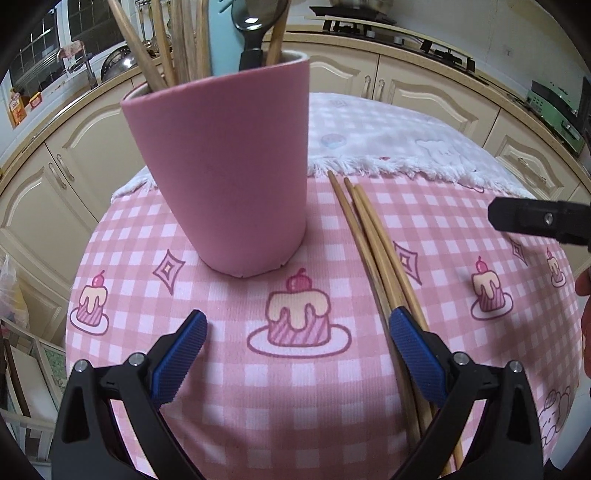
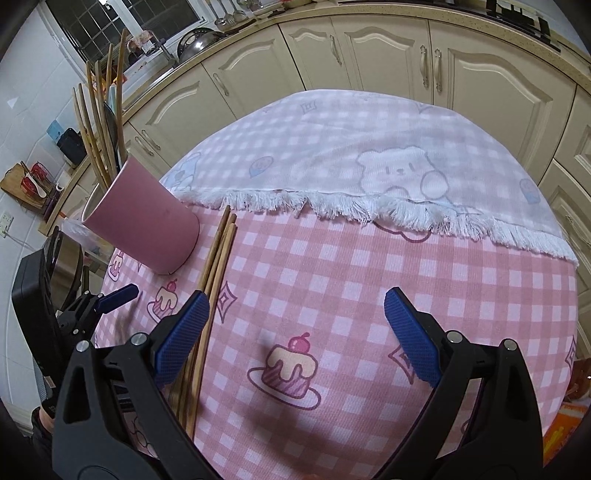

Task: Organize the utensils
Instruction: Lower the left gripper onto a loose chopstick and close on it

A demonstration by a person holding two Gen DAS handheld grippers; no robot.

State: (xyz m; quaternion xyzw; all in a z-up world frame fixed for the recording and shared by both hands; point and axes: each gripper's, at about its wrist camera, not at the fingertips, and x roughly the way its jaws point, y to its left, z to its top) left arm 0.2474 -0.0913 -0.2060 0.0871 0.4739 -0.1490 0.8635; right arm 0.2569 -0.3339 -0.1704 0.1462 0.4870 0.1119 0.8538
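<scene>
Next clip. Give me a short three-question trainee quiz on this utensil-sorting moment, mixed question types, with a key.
1. True or false: the left tongs are shut on a chopstick.
2. Where do the loose bamboo chopsticks lie? A) inside the cup B) flat on the pink checked tablecloth, right of the cup C) on the white fringed cloth
3. Fill in: the tall pink cup already holds wooden chopsticks and a black-handled ____.

Key: 1 false, both the left and right tongs are open; 2 B; 3 spoon.

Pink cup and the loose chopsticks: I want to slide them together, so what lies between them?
Only bare checked tablecloth separates the pink cup from the chopsticks; both wrist views show it.
</scene>
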